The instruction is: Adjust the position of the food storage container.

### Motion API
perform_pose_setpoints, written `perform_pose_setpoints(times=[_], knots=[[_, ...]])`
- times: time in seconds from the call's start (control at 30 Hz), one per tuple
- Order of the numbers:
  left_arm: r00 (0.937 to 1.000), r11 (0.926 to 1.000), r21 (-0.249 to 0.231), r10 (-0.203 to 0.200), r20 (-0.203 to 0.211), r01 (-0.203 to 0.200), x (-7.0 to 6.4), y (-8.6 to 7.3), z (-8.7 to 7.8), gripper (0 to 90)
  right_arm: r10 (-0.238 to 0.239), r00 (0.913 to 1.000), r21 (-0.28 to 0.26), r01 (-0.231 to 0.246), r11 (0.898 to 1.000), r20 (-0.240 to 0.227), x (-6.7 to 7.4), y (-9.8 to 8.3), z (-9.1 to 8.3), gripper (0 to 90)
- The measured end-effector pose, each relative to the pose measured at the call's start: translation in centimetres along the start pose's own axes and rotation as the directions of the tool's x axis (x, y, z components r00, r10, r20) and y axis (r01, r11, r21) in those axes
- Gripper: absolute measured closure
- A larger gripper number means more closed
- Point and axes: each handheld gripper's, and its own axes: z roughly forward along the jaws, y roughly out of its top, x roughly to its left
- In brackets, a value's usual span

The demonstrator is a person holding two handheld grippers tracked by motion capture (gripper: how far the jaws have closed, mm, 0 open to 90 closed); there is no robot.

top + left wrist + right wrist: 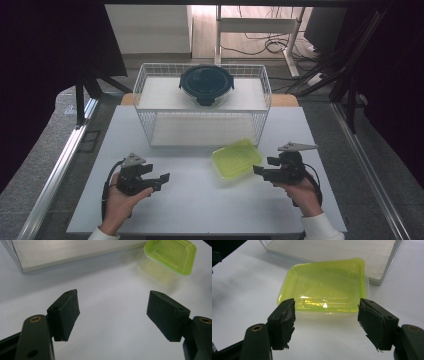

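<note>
Approaching the lidded green container: the right gripper (257, 170) lines up on it, jaws spread and empty.

Nearest the viewer, at lower left of the high view, the left gripper (165, 177) rests in a hand above bare table (200, 210), its jaws wide apart with nothing between them. At lower right the right gripper points left toward the green container (236, 158), close to its edge but apart from it; in the right gripper view the container (324, 288) lies just beyond the spread pads, not between them. By judgement this is the reach before a grasp: the next move calls for advancing until the pads straddle the near wall, then closing. The container is translucent yellow-green, rectangular with rounded corners, lid on, apparently empty. Farther back stands a white wire rack (145, 90) carrying a dark round lidded bowl (206, 84).
</note>
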Motion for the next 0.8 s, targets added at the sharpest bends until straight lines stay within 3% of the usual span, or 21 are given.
perform_pose_setpoints(times=[0.2,0.47,0.63,0.8], knots=[[1.0,1.0,-0.006,0.002,-0.005,-0.002,0.3,0.1,-0.4,24.5,0.029,0.9993,-0.003,-0.029,1.0,0.023,-0.8,0.6,0.1,37.6],[0.9998,0.9998,0.006,0.017,0.009,-0.017,0.6,-0.1,-0.7,23.3,-0.007,0.9964,0.094,-0.001,0.996,0.085,-1.4,3.5,0.8,53.7],[0.9997,0.9998,0.012,0.013,0.022,-0.013,0.8,-0.3,-0.6,23.2,-0.042,0.991,0.171,0.02,0.985,0.127,-2.0,5.6,2.0,67.6],[0.9996,0.9998,0.02,0.01,0.028,-0.011,0.8,-0.4,-0.4,23.1,-0.09,0.9834,0.255,0.047,0.966,0.158,-3.0,6.8,4.0,83.1]])
